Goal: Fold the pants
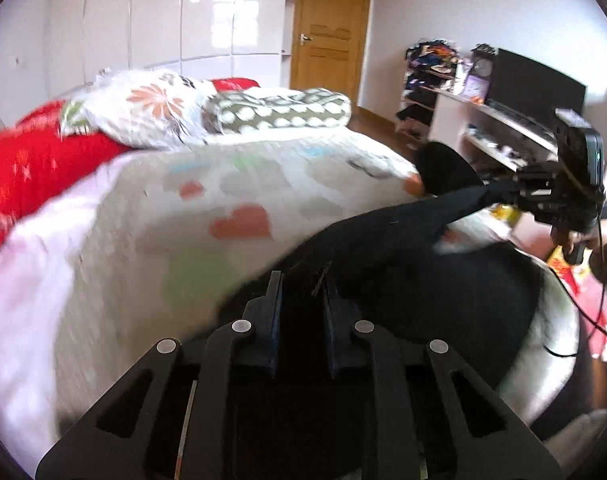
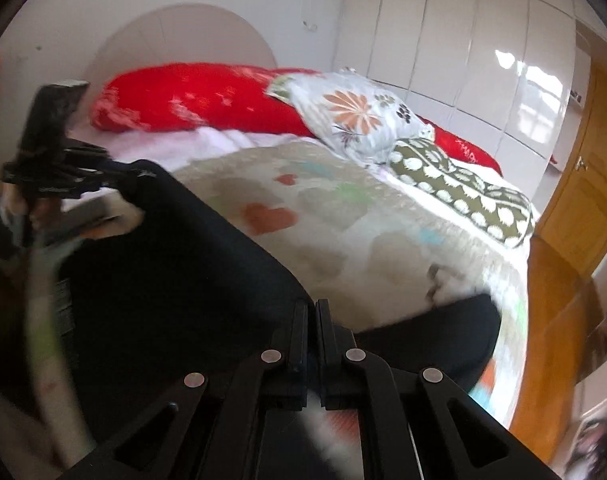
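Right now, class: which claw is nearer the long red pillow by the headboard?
Left. The left claw holds a corner of the black pants close to the red pillow; the right claw grips the pants farther down the bed, away from it.

No text legible in either view. White lettering on the red blanket (image 2: pixel 207 96) at the bed's head edge: blurred, unreadable. Gripper bodies show no readable marks or brand.

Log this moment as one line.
stage: mid-fold | left gripper: shut on pants | right gripper: shut on pants | bed: under pants
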Demonstrator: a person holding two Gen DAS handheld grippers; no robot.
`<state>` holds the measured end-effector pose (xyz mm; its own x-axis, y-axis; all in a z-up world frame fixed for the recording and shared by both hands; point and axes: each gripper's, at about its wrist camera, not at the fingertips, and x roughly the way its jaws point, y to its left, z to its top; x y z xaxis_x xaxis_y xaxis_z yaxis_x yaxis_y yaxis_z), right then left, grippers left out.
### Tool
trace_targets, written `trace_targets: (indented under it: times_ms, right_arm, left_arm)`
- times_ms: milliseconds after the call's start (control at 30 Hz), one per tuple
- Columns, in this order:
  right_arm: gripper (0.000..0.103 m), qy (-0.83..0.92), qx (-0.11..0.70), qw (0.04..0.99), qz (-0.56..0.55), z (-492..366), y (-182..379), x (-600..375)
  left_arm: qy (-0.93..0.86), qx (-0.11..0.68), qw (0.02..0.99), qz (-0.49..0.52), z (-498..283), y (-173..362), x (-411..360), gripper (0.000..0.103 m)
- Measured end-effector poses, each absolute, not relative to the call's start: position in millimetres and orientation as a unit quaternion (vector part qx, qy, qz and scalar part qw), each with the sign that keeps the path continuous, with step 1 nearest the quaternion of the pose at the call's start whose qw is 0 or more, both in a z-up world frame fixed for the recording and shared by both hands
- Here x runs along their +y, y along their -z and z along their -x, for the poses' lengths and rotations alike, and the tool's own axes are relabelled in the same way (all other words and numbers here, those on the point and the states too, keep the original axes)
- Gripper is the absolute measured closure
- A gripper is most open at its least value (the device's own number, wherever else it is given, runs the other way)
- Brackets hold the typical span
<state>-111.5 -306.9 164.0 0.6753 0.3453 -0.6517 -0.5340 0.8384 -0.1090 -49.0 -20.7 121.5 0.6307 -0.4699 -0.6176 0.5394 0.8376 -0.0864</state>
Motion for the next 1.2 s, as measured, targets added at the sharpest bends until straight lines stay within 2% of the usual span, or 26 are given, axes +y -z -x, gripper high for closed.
trace_targets:
  times_ms: [133,233,333,433,533,567,600,633,667,700,800,833,900,933,967,1033,1200]
  right_arm:
    - [0.1,-0.266,0.354,0.892,0.094,178.1,-127.7,-298.5]
    - [0.1,-0.276,0.384,0.88,0.046,200.8,-89.4,-288.3]
    - [0.1,-0.26,0.399,0.878,0.042,202.3,-64.9,-283.7]
    - [0.098,-0.253,0.421,0.87,0.04,200.0,-71.2,-282.4]
    - [0.093,-0.255,0.392,0.884,0.005,199.7,-103.9,-293.7]
    - [0.088,-0.238,0.377,0.895,-0.002,198.5,-112.9,-298.3]
    - [0.067,-0.21,0.366,0.907,-0.003,192.2,-119.4,-302.0]
    - [0.039,-0.185,0.361,0.914,0.0,187.3,-121.2,-302.6]
    - [0.032,-0.153,0.354,0.923,0.006,175.3,-121.2,-302.0]
    - [0.032,-0.144,0.354,0.924,0.008,168.8,-119.1,-300.4]
    - [0.032,-0.11,0.371,0.922,0.021,135.4,-100.5,-286.9]
    - [0.035,-0.091,0.384,0.918,0.04,121.0,-89.6,-280.3]
    - [0.062,-0.068,0.418,0.904,0.06,95.9,-65.8,-278.7]
    - [0.084,-0.059,0.428,0.9,0.05,89.4,-58.4,-284.0]
    - [0.09,-0.056,0.431,0.9,0.029,88.0,-56.5,-292.1]
    - [0.097,-0.062,0.419,0.905,-0.048,102.2,-65.8,-324.4]
    - [0.097,-0.03,0.36,0.922,-0.138,182.9,-106.3,-392.3]
  left_arm:
    - [0.283,0.346,0.894,-0.035,101.7,-88.4,-11.4,0.087]
    - [0.272,0.377,0.885,-0.002,119.8,-60.9,-2.4,0.087]
    - [0.261,0.402,0.878,0.009,128.2,-41.6,-2.9,0.087]
    - [0.254,0.4,0.881,-0.002,141.5,-46.2,-8.9,0.087]
    - [0.265,0.389,0.882,0.009,151.3,-61.0,-4.1,0.087]
    - [0.269,0.383,0.884,0.012,154.4,-66.4,-1.9,0.087]
    - [0.272,0.377,0.885,0.013,156.0,-70.4,-0.2,0.086]
    - [0.273,0.372,0.887,0.01,158.3,-74.4,-0.5,0.085]
    - [0.27,0.367,0.89,0.004,159.9,-77.7,-2.1,0.085]
    - [0.269,0.365,0.892,0.0,159.1,-79.2,-2.8,0.085]
    - [0.267,0.364,0.892,-0.008,160.0,-76.8,-2.0,0.085]
    - [0.266,0.369,0.891,-0.006,159.7,-73.7,-0.2,0.085]
    - [0.264,0.379,0.887,0.003,159.0,-67.2,4.1,0.085]
    - [0.262,0.385,0.885,0.009,159.3,-63.2,7.4,0.085]
    - [0.261,0.387,0.884,0.012,160.4,-61.7,8.4,0.085]
    - [0.257,0.385,0.886,0.016,164.5,-59.5,14.7,0.084]
    - [0.247,0.377,0.891,0.048,167.4,-59.9,38.1,0.084]
